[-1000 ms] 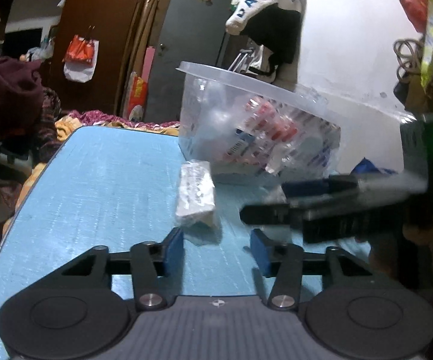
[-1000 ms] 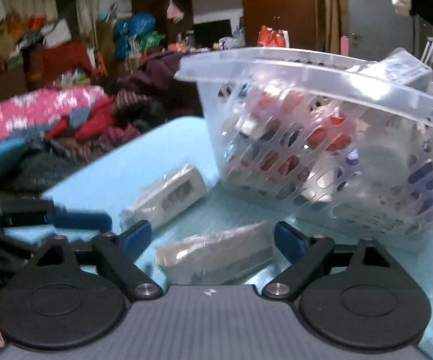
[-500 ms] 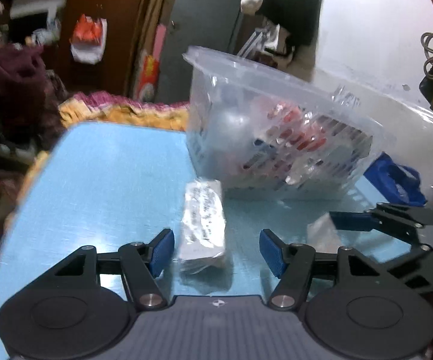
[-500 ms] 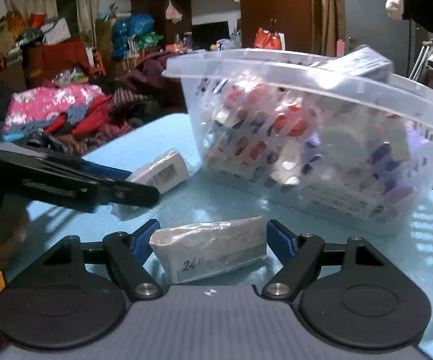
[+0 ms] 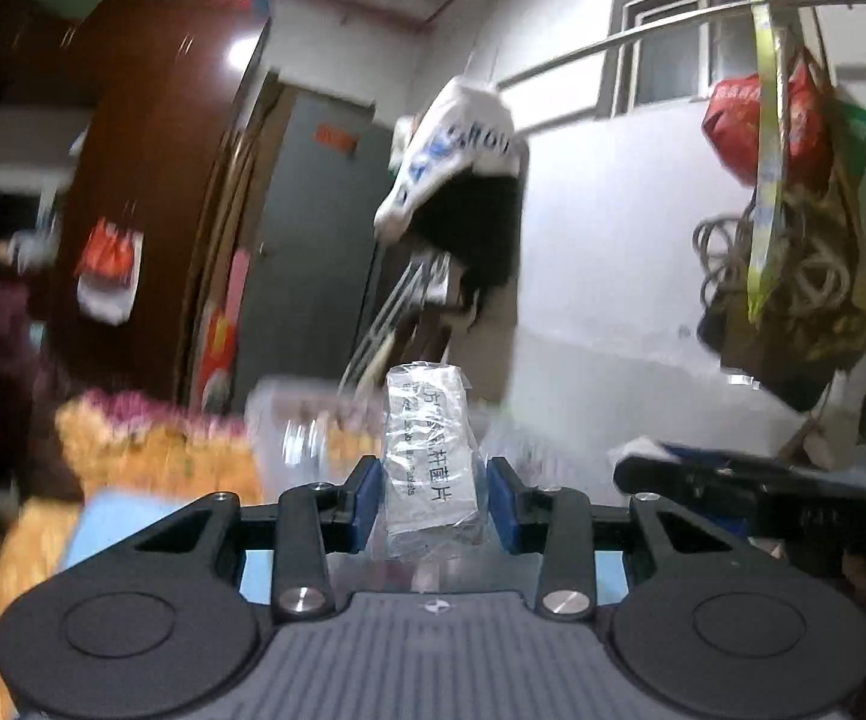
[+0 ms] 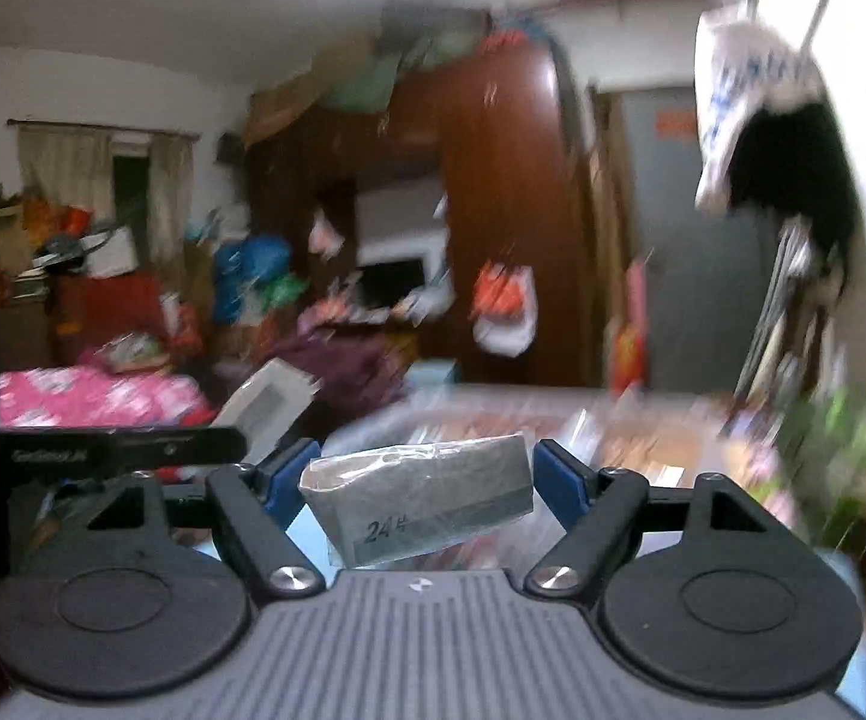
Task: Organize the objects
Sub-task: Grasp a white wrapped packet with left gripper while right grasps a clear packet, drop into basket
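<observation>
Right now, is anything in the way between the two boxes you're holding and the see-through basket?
Nothing visible blocks them. The left gripper holds a wrapped box above the blurred basket; the right gripper holds the grey box near its rim.

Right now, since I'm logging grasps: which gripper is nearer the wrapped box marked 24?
Right. The right gripper clamps the box marked 24; the left gripper is apart, off to its left, holding a white printed box.

White and grey packets between blue gripper pads

A clear-wrapped white box (image 5: 429, 456) carries black print; blue pads (image 5: 366, 501) sit on black arms. The grey packet (image 6: 417, 501) shows black "24". The table (image 5: 99, 531) is light blue.
</observation>
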The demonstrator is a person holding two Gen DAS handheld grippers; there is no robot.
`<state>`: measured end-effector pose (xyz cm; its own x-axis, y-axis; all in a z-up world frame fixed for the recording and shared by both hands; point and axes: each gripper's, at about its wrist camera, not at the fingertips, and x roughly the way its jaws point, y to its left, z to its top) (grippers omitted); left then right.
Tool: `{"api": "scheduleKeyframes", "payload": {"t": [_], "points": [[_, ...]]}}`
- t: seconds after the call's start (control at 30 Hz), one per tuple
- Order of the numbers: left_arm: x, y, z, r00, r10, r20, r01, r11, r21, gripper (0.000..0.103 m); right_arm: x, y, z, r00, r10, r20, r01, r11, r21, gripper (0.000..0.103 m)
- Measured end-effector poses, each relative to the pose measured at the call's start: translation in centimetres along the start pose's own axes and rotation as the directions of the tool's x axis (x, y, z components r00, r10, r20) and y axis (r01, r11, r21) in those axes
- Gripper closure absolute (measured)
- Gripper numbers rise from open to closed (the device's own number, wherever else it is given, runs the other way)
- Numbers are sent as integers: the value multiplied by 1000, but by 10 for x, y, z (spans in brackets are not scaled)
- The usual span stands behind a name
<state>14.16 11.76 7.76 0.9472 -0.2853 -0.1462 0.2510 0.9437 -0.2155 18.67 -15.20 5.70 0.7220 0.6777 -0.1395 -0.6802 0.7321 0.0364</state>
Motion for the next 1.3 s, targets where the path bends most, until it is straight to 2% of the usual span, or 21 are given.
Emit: {"api": "scheduleKeyframes", "payload": {"t": [0.07,0.13,0.2,0.3,0.33,0.37,0.4,0.43,0.5,0.57,0.63,0.73,0.83,0.87,0.97,1.07,1.1,1.2,1.27,1.3], "points": [[23,-1,25,1000,3,-13,-3,1000,13,61,26,-12,26,999,-28,-28,28,1000,-10,23],[56,6,45,998,20,-54,-20,1000,0,61,61,-29,42,994,-45,-104,46,999,10,23],[81,15,52,995,21,-96,-25,999,-37,61,90,-41,47,983,-71,-167,74,997,12,23],[111,20,48,986,53,-157,-57,998,-21,60,118,-43,48,968,-103,-227,96,994,-44,20],[118,21,45,983,59,-174,-61,998,-8,57,120,-44,47,969,-116,-221,107,993,-49,18],[123,23,42,980,66,-187,-67,998,0,53,119,-46,47,971,-126,-204,117,992,-53,9],[126,26,39,979,75,-191,-77,997,-6,39,115,-48,47,973,-126,-195,119,992,-51,0],[126,31,36,979,78,-191,-84,996,-19,26,109,-49,46,975,-120,-187,114,993,-45,0],[120,38,32,984,79,-162,-86,996,-39,25,94,-52,42,981,-112,-157,108,994,-31,0],[112,39,30,987,92,-129,-96,995,-25,19,78,-54,38,983,-124,-133,122,992,-22,0],[104,34,25,988,115,-103,-114,993,14,0,65,-54,28,983,-139,-119,139,990,-9,0],[95,29,15,985,143,-95,-140,989,42,0,52,-58,14,978,-192,-76,194,981,21,0],[88,25,8,980,163,-115,-155,985,75,0,39,-58,-2,953,-293,-72,299,951,81,0],[86,25,7,981,158,-117,-150,986,72,0,33,-58,-8,952,-298,-67,304,946,109,0],[75,22,2,984,138,-113,-132,990,55,0,20,-60,-17,970,-202,-138,221,965,138,0],[66,8,-7,977,194,-87,-187,979,84,0,12,-64,-24,982,-109,-153,138,972,191,0],[64,0,-11,972,218,-84,-209,972,105,0,11,-65,-26,983,-103,-153,136,967,217,0],[65,-20,-17,942,327,-77,-310,935,173,0,19,-61,-27,963,-175,-206,212,962,174,0],[70,-26,-16,929,356,-102,-331,921,206,0,25,-55,-28,940,-259,-221,285,954,93,0],[73,-28,-16,929,349,-122,-320,924,208,0,28,-52,-27,934,-279,-224,300,952,66,0]]}}
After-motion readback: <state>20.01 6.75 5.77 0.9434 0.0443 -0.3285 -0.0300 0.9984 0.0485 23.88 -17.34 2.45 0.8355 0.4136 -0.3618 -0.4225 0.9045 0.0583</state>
